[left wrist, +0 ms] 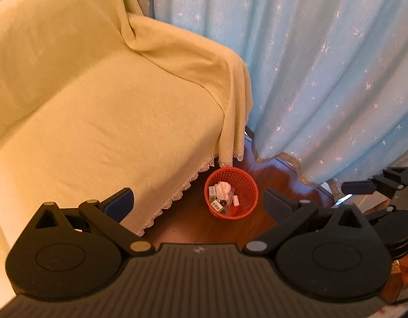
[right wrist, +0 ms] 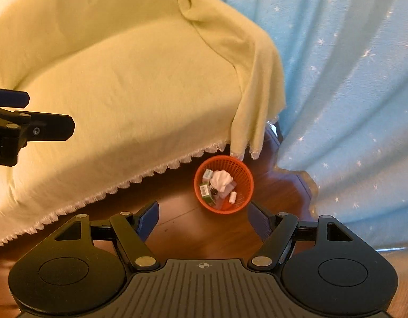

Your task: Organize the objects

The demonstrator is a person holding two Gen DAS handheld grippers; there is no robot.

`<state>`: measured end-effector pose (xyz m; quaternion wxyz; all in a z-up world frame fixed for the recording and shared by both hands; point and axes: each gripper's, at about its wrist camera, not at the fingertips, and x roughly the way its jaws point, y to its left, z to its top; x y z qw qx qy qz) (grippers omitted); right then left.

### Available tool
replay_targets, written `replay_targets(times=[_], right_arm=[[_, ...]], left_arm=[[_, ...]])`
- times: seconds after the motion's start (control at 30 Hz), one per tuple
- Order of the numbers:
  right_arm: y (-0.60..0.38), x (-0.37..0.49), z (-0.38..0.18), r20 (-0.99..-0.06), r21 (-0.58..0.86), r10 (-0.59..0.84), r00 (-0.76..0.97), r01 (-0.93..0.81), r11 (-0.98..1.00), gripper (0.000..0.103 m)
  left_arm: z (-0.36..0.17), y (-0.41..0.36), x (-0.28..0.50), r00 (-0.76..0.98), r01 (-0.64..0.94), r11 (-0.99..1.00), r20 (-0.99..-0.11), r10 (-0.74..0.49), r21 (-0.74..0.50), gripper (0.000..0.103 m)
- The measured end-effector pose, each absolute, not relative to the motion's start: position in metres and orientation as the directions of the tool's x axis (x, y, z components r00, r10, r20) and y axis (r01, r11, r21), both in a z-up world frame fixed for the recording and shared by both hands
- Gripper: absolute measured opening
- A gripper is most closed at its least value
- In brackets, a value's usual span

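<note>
Left wrist view: the left gripper (left wrist: 197, 198) hangs high above a wooden floor (left wrist: 188, 225), its blue-padded fingers (left wrist: 119, 201) spread wide with nothing between them. Below and between the fingertips stands an orange mesh basket (left wrist: 247, 185), just beside the lace-edged corner of a pale yellow cover (left wrist: 98, 106) draped over a sofa at left. Inside the basket lie a crumpled white tissue (left wrist: 223, 188), small green-and-white boxes (left wrist: 216, 204) and a small white bottle (left wrist: 235, 201). A light blue star-patterned curtain (left wrist: 323, 66) fills the far right. At the right edge the right gripper (left wrist: 363, 186) shows from the side.

Right wrist view: the right gripper (right wrist: 202, 217) likewise hangs above the floor, fingers (right wrist: 149, 218) wide apart and empty, with the basket (right wrist: 246, 182) just beyond the fingertips. The left gripper (right wrist: 31, 114) enters from the left edge, over the sofa cover (right wrist: 124, 92).
</note>
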<state>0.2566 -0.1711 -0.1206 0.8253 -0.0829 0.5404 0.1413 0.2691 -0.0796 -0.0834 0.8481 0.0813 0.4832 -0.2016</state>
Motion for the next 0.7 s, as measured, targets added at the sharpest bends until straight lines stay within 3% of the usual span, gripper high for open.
replay_targets(times=[0.7], right_arm=[[-0.236, 0.178, -0.044, -0.855, 0.062, 0.212, 0.474, -0.311, 0.948, 0.071]], left_arm=[[-0.017, -0.083, 0.168, 0.513, 0.242, 0.969, -0.841, -0.172, -0.051, 0.102]])
